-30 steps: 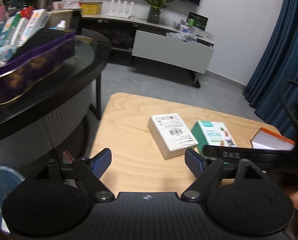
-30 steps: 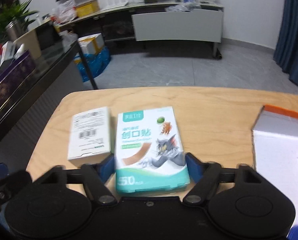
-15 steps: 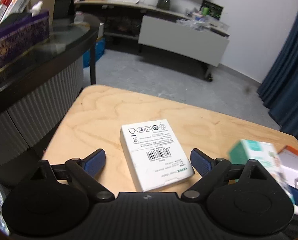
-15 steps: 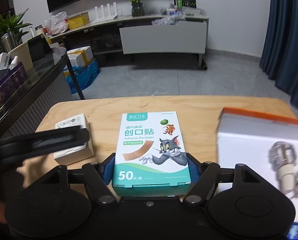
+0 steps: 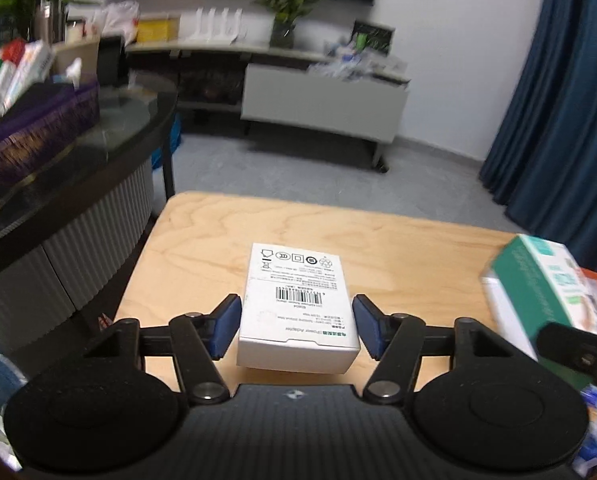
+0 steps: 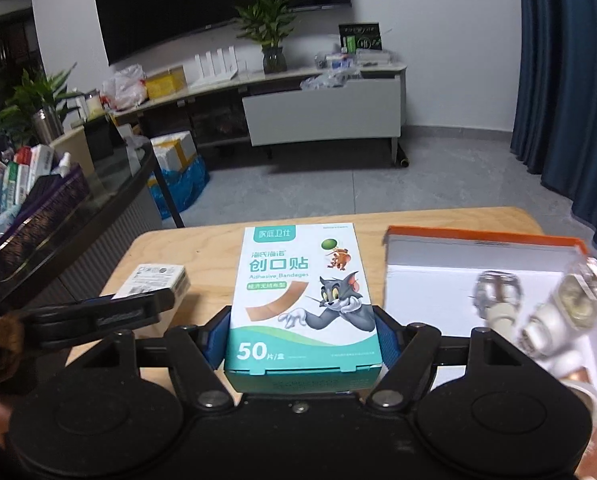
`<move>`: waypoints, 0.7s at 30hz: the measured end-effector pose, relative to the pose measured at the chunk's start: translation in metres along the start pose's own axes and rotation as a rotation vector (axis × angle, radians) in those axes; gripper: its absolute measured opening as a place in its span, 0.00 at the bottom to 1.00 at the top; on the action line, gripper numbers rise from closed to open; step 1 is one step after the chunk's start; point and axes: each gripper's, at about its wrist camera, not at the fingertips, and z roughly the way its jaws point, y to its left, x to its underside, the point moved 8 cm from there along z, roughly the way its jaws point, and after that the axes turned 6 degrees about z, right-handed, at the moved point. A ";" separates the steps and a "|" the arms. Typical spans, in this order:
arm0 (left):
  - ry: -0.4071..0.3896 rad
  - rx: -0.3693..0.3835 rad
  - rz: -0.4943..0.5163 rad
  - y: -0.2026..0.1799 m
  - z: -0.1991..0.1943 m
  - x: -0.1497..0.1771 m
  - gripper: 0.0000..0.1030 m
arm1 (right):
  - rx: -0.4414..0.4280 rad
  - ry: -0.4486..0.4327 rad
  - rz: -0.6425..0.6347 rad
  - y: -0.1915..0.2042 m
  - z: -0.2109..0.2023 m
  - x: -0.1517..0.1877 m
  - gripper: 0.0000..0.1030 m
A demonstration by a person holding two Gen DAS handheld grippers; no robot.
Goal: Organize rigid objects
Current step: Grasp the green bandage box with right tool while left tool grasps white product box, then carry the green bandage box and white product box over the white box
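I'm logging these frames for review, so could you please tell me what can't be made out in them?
- Left wrist view: the white cardboard adapter box lies between closing jaws; pad contact unclear.
- Left wrist view: the teal bandage box is blurred and cut by the right edge.
- Right wrist view: the orange-rimmed white box has blurred contents.

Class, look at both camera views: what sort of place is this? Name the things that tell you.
Most likely a home living room: a large dark wall-mounted television, a long low white media console with a potted green plant, and blue floor-length curtains.
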 end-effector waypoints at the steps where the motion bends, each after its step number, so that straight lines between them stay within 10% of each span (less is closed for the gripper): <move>1: -0.015 0.008 0.002 -0.006 -0.012 0.000 0.60 | -0.002 -0.009 0.005 -0.004 -0.008 0.000 0.82; 21: -0.153 0.251 0.110 -0.191 -0.126 0.039 0.61 | 0.178 -0.239 0.163 -0.179 -0.187 0.033 0.82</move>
